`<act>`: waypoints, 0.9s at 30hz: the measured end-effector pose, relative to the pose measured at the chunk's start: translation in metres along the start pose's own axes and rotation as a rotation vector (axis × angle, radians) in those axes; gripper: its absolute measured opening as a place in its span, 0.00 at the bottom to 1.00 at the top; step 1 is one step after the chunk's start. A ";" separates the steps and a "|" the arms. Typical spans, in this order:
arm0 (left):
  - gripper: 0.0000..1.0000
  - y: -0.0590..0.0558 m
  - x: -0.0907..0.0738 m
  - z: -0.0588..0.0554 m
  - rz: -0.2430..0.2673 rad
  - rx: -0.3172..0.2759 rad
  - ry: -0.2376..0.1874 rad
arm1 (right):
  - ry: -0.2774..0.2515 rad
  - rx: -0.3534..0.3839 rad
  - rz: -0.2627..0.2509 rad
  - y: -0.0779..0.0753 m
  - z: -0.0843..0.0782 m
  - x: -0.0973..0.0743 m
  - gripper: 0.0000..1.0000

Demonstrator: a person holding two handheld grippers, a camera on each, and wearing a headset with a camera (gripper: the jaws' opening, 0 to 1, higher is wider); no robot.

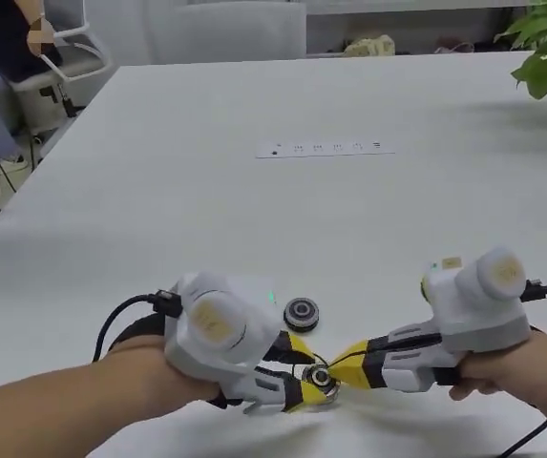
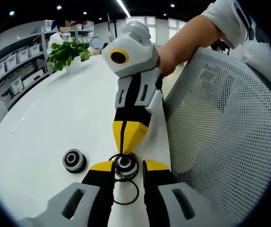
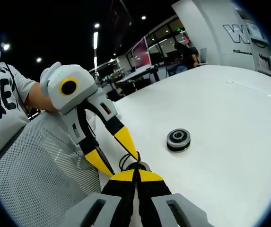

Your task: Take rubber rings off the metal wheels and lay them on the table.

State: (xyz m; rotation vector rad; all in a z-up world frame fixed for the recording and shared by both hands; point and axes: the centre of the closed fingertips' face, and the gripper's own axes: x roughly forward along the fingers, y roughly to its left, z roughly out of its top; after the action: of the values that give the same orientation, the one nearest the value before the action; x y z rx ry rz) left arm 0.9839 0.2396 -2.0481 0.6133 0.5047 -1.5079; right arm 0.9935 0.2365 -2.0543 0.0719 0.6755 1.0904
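Underneath, broad white worktop (image 1: 302, 219), carrying everything near both tools. Next in size, left hand-held gripper (image 1: 307, 378), jaws closed from either side on a small metal wheel (image 1: 323, 380), apparently clamping it just off the surface. Nose to nose with it, right hand-held gripper (image 1: 336, 374), jaws pressed together to a point against that same wheel; impossible to say whether a strand of rubber sits pinched between them. Near, off to the left of the left jaws and apart from them, a second metal wheel (image 1: 302, 312) lying flat, dark rubber seemingly on its rim. Smallest, a thin black rubber ring (image 2: 125, 204) looped loose on the worktop directly beneath the left jaws, with more black loop beside the gripped wheel; unclear whether one ring or two.

Probably mid-strip on the held wheel. To do it well: keep the left clamp on the metal faces, off the groove, to avoid trapping rubber; hook only the ring with the right tip, lift over the rim at one spot, then roll round rather than yanking. Watch for snap-back and for twisting out of the grip. Lay down beside the loose ring, clear of the second wheel.
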 end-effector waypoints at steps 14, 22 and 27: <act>0.32 0.000 -0.020 0.010 0.016 -0.030 -0.046 | -0.023 -0.003 0.005 0.003 0.008 -0.003 0.00; 0.41 0.002 -0.032 0.012 0.036 -0.044 -0.062 | -0.029 -0.006 0.012 0.005 0.011 -0.004 0.00; 0.45 0.005 -0.040 0.012 0.049 -0.049 -0.071 | -0.035 -0.010 0.015 0.005 0.016 -0.005 0.00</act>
State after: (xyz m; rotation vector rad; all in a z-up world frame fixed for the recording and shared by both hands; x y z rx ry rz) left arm 0.9871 0.2617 -2.0130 0.5290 0.4672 -1.4614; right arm 0.9963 0.2392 -2.0374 0.0870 0.6386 1.1046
